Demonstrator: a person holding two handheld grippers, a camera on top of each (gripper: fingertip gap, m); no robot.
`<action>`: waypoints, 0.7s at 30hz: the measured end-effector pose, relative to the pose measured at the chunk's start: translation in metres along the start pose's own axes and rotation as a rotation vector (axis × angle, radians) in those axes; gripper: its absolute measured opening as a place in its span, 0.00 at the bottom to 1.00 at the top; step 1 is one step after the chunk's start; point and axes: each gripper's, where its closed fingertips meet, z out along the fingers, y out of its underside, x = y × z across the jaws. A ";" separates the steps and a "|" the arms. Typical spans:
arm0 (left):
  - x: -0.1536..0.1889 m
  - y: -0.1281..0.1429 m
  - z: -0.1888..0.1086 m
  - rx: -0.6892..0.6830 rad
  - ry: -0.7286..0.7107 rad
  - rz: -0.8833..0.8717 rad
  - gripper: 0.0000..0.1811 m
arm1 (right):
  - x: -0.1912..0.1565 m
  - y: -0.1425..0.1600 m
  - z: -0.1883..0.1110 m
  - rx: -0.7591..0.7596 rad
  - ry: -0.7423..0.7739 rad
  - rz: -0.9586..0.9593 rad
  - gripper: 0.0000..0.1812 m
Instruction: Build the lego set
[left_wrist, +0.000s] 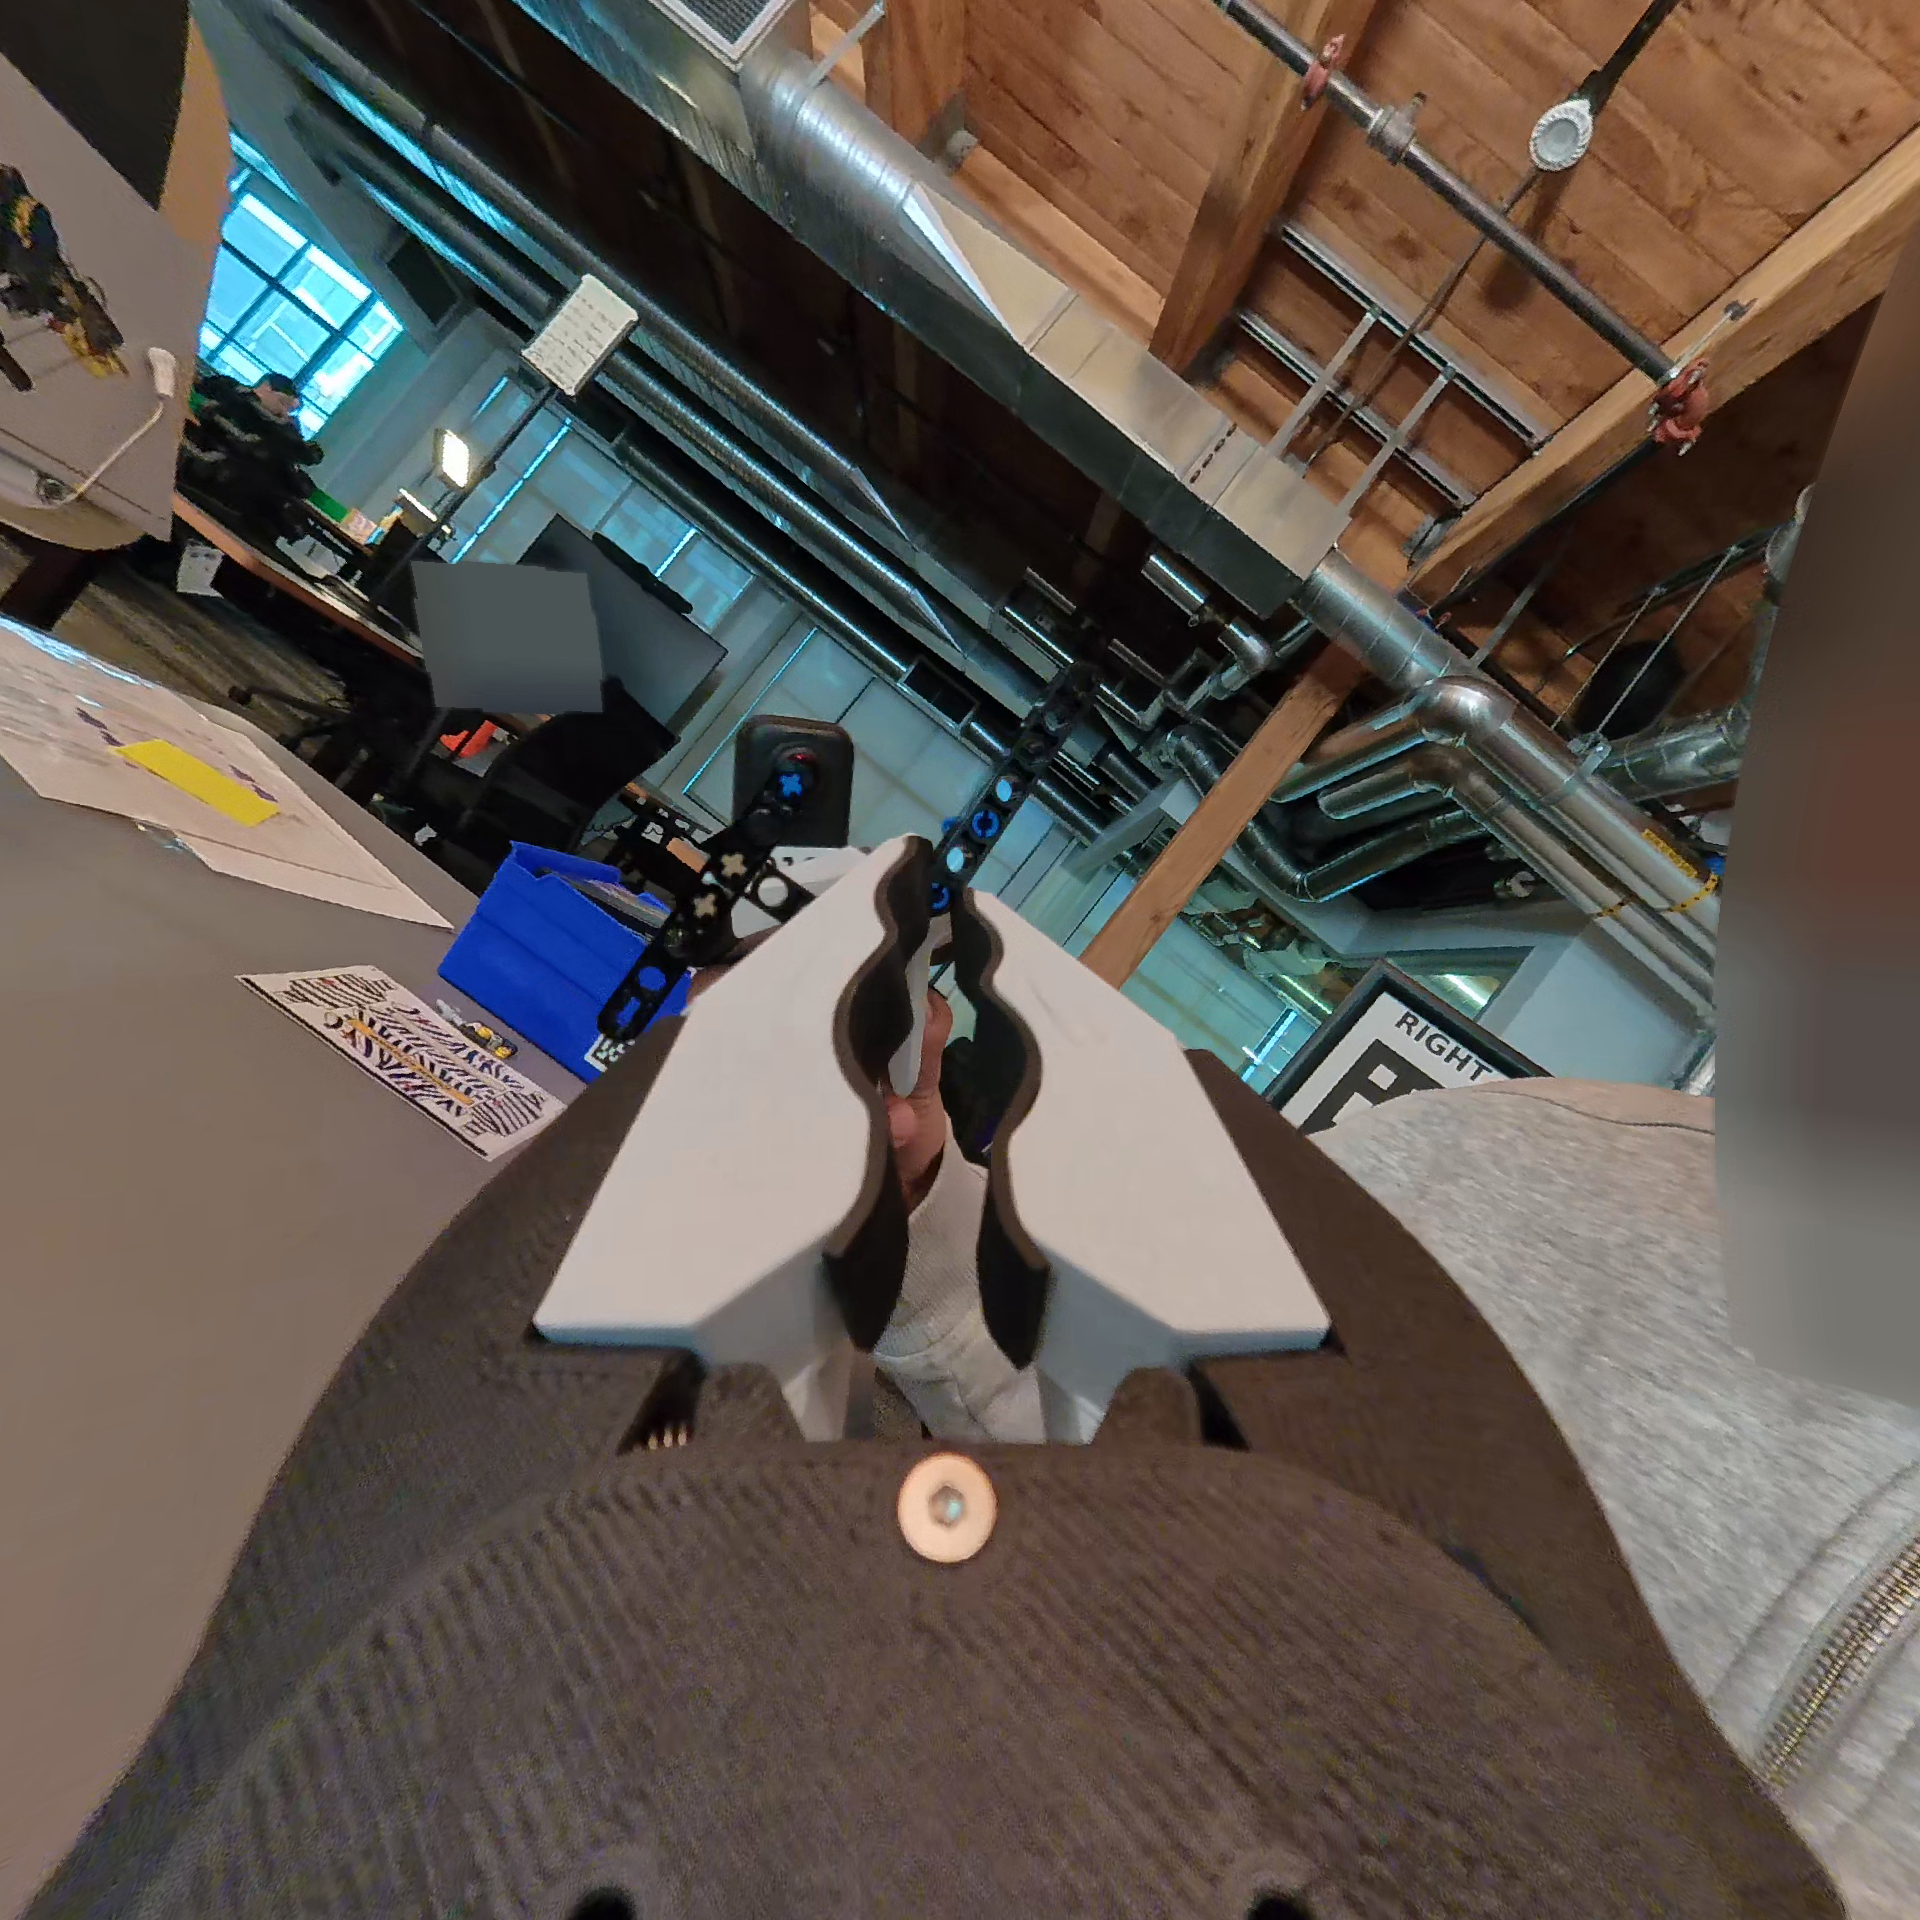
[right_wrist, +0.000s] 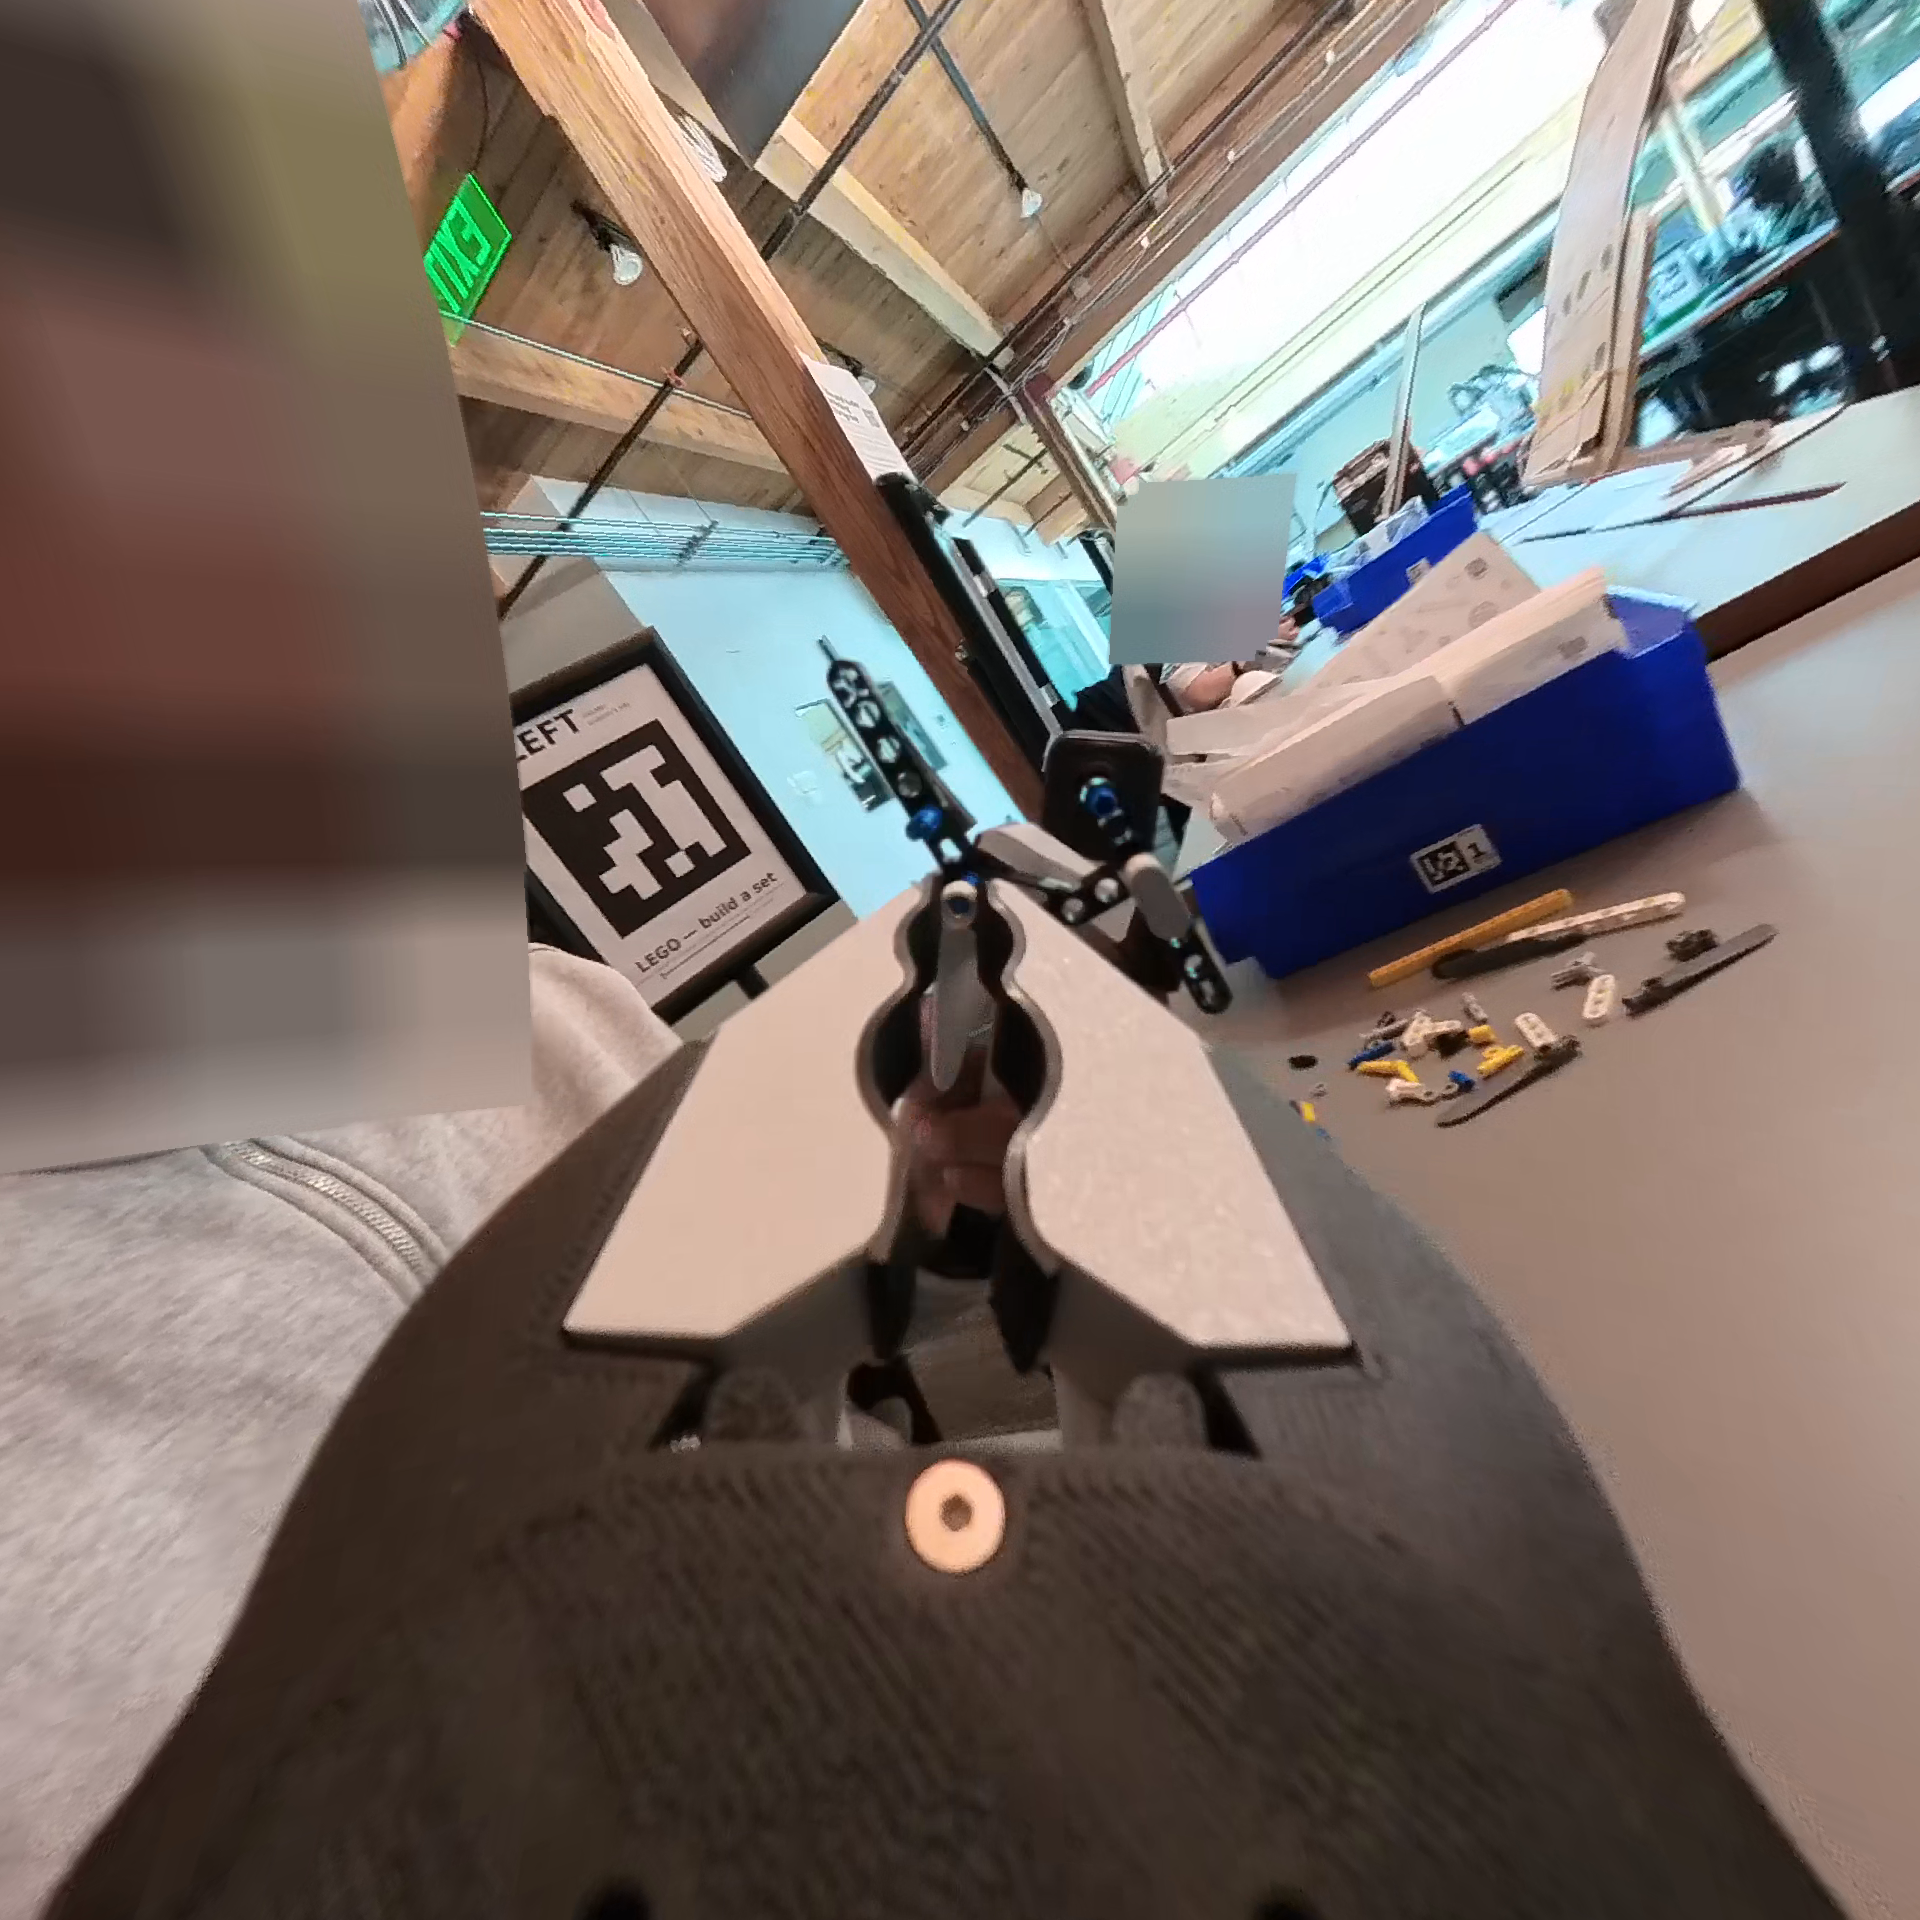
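A lego assembly of black beams (left_wrist: 717, 894) with blue pins is held up in the air. In the left wrist view my left gripper (left_wrist: 928, 868) is shut on it, with a pale grey piece (left_wrist: 914, 1008) between the fingers and a long black beam (left_wrist: 1023, 748) rising beyond the tips. In the right wrist view my right gripper (right_wrist: 961, 896) is shut on a grey beam (right_wrist: 954, 987) of the same assembly (right_wrist: 1039, 873). A black beam (right_wrist: 873, 748) sticks up and a black panel (right_wrist: 1101, 779) sits behind. Several loose lego parts (right_wrist: 1455, 1039) lie on the grey table (right_wrist: 1662, 1247).
A blue bin (right_wrist: 1507, 800) with white bags stands on the table behind the loose parts, and also shows in the left wrist view (left_wrist: 540, 956). A sticker sheet (left_wrist: 416, 1049) and papers (left_wrist: 156, 769) lie at left. A grey sleeve (right_wrist: 208, 1351) and a framed marker board (right_wrist: 644, 821) are close. Less than 4 cm separates the two grippers' tips.
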 end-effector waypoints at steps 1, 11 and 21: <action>-0.001 0.000 0.000 -0.005 -0.001 0.000 0.03 | 0.001 0.000 0.000 -0.002 -0.007 0.019 0.03; -0.012 0.025 0.006 -0.076 -0.061 0.031 0.00 | -0.010 0.005 0.011 0.006 -0.116 0.168 0.03; -0.047 0.006 -0.015 0.001 -0.179 -0.011 0.00 | 0.035 -0.015 -0.027 0.144 0.018 0.170 0.03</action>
